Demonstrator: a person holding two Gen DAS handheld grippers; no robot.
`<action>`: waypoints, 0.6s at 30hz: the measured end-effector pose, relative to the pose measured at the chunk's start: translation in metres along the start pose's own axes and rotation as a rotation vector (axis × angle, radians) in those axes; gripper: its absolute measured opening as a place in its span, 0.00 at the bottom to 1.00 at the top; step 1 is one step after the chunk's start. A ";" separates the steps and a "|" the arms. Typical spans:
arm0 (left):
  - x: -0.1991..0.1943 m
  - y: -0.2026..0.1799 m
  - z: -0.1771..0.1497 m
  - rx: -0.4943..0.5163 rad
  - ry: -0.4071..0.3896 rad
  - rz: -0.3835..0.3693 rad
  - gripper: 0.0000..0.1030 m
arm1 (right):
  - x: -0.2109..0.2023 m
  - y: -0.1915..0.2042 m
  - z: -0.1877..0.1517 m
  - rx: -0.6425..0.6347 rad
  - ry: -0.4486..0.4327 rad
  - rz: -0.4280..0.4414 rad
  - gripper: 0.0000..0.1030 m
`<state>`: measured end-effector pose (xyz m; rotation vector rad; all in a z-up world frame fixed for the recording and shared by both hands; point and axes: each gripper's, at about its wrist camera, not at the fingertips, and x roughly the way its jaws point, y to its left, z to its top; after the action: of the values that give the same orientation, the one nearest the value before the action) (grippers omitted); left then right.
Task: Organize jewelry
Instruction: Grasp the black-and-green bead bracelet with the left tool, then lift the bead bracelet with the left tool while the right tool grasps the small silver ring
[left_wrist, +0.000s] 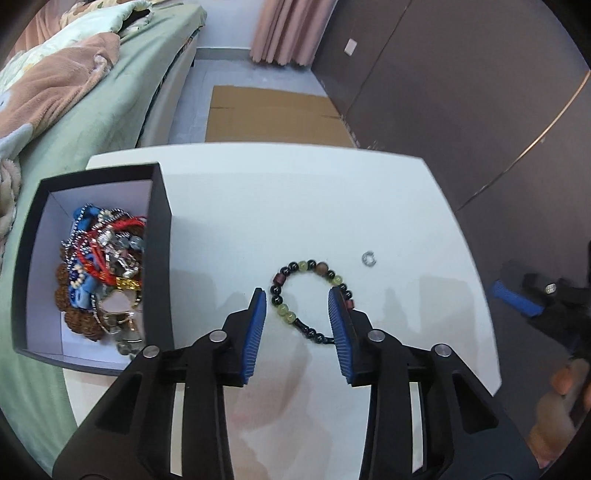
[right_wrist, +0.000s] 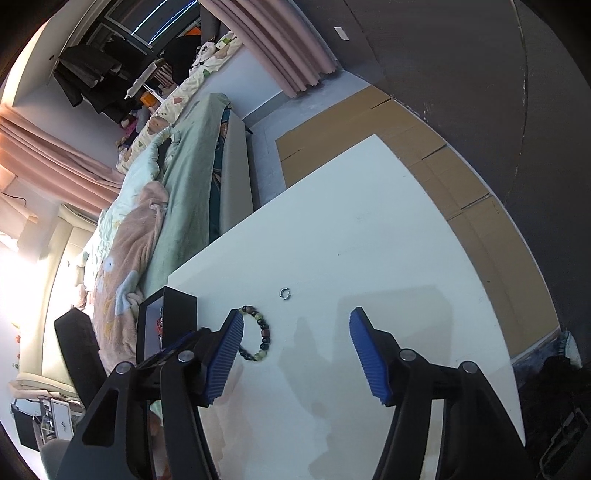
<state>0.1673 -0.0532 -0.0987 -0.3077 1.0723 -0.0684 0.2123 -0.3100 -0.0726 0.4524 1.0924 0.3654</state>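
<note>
A beaded bracelet (left_wrist: 295, 291) of black, green and brown beads lies on the white table (left_wrist: 295, 206). My left gripper (left_wrist: 297, 299) is open, its blue pads on either side of the bracelet, which lies partly behind the right pad. A small silver ring (left_wrist: 368, 257) lies on the table beyond it to the right. A black box (left_wrist: 96, 258) with a white inside holds a tangle of jewelry (left_wrist: 103, 273) at the left. My right gripper (right_wrist: 295, 321) is open and empty above the table. The bracelet (right_wrist: 260, 332), ring (right_wrist: 284, 292) and box (right_wrist: 166, 325) show there too.
A bed (left_wrist: 92, 92) with green sheet and blankets runs along the table's left. Flat cardboard (left_wrist: 273, 114) lies on the floor beyond the table. Dark wardrobe doors (left_wrist: 461, 103) stand at the right. The other gripper's blue pad (left_wrist: 515, 297) shows off the table's right edge.
</note>
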 end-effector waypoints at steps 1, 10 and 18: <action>0.004 -0.001 -0.001 0.001 0.011 0.007 0.32 | 0.000 -0.001 0.001 -0.001 -0.001 -0.002 0.58; 0.025 -0.006 0.001 0.042 0.022 0.102 0.27 | -0.003 0.000 0.001 -0.007 -0.005 -0.007 0.58; 0.018 -0.001 0.003 0.051 0.008 0.076 0.08 | 0.009 0.010 0.000 -0.019 0.020 -0.013 0.54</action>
<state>0.1790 -0.0570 -0.1123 -0.2210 1.0877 -0.0291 0.2154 -0.2969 -0.0745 0.4249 1.1097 0.3691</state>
